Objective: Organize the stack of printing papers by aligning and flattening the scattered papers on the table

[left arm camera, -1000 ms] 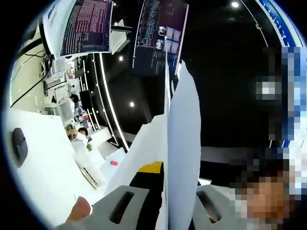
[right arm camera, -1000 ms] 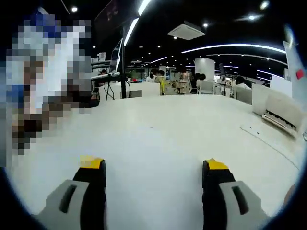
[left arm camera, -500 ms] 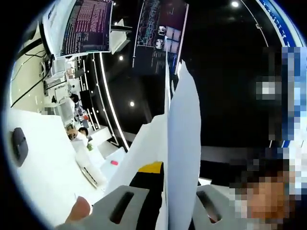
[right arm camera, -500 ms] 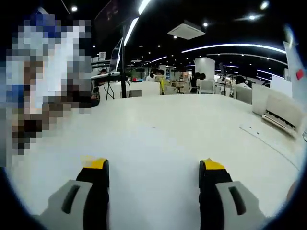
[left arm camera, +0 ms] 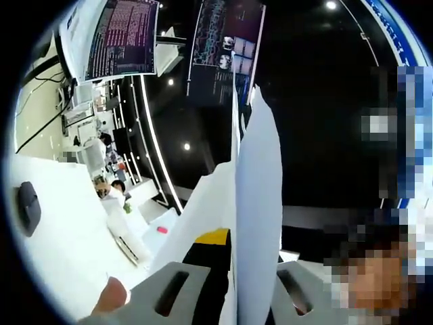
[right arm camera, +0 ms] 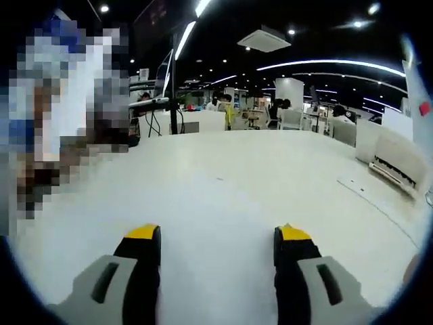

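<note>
My left hand-held gripper (left arm camera: 233, 271) was clamped on a sheaf of white printing papers (left arm camera: 254, 203), held on edge and rising between its jaws toward two monitors (left arm camera: 122, 37). My right hand-held gripper (right arm camera: 216, 237) hung with jaws apart and nothing between them over the bare white worktop (right arm camera: 223, 189), an open-plan office behind.

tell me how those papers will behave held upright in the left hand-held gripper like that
Probably floppy: the papers rise edge-on from the left hand-held gripper and the tall sheet already bows near its top. Likely to splay, since one sheet fans out to the side while others stand straighter. They seem light, and loose sheets could slip out of line unless the jaws stay tight.
</note>
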A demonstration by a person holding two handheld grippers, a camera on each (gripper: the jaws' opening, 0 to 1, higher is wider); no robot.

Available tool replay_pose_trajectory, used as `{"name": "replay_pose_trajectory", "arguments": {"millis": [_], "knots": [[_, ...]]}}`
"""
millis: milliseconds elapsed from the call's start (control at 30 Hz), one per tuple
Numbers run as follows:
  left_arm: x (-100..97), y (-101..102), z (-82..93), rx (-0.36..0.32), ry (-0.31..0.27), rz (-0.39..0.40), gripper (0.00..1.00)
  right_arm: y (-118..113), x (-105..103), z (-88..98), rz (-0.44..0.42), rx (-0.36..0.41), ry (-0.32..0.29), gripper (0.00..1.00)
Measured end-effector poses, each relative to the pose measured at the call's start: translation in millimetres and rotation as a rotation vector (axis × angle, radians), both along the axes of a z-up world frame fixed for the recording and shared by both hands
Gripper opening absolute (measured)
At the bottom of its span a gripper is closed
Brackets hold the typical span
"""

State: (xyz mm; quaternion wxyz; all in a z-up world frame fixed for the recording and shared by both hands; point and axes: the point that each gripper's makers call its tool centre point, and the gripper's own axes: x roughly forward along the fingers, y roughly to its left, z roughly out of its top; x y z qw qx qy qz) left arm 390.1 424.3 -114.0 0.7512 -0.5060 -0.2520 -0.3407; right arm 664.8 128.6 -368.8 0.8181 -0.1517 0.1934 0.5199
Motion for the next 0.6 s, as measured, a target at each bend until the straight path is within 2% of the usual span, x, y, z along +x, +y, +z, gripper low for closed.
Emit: {"name": "replay_pose_trajectory", "arguments": {"millis": [67, 133, 267, 367, 467, 600], "knots": [[-0.3, -0.4, 0.6, 0.007, 0.001, 0.002, 0.06, -4.4, 0.1, -2.0, -0.002, -0.069, 0.045, 0.71], [-0.4, -0.7, 0.7, 0.011, 0.002, 0.003, 0.06, -7.6, -0.4, -3.7, 0.001, -0.125, 0.093, 0.71], [2.3, -2.3, -0.2, 0.009, 0.003, -0.004, 0.06, -8.3, 1.6, -4.7, -0.004, -0.162, 0.135, 0.71], [3.4, -2.6, -1.9, 0.015, 0.011, -0.009, 0.06, -7.6, -0.7, -4.5, 0.02, -0.179, 0.136, 0.69], [3.8, 1.0, -2.1, 0.017, 0.012, -0.005, 0.06, -7.5, -0.7, -3.7, 0.032, -0.18, 0.137, 0.59], [4.3, 3.2, -2.8, 0.017, 0.012, 0.0, 0.06, -5.8, -1.5, -4.2, 0.038, -0.17, 0.131, 0.56]]}}
